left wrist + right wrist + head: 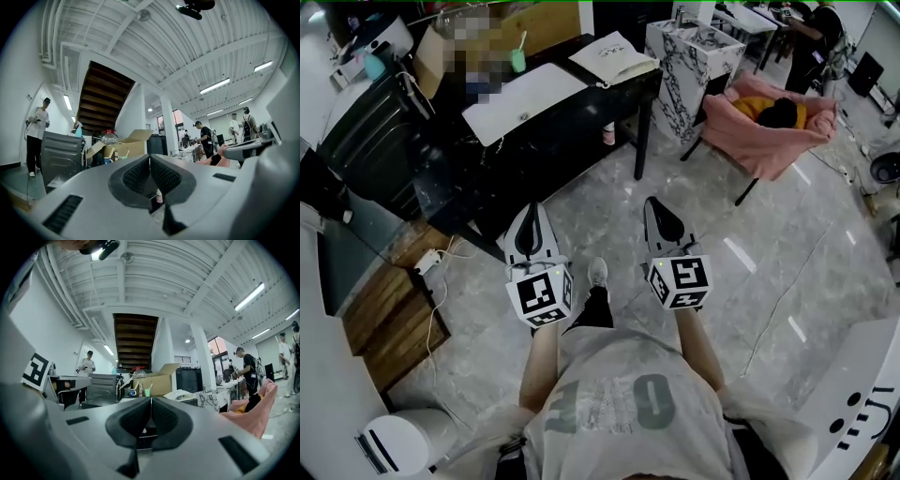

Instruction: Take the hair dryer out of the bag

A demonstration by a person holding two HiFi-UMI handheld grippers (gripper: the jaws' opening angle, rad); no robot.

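Note:
Both grippers are held level over the marble floor, a step short of a black table (572,131). My left gripper (532,210) is shut with nothing between its fingers; the left gripper view shows its pads meeting (150,157). My right gripper (655,202) is likewise shut and empty, its pads together (151,400). On the table lie a flat white bag (523,101) and, at the far right corner, a second white bag (614,58) (181,394). No hair dryer shows in any view.
A cardboard box (441,52) (127,145) stands at the table's back left. A marble cabinet (694,56) and a pink chair (767,124) stand to the right. A wooden platform (389,319), a power strip (427,262) and a white bin (398,441) are at the left. People stand in the background.

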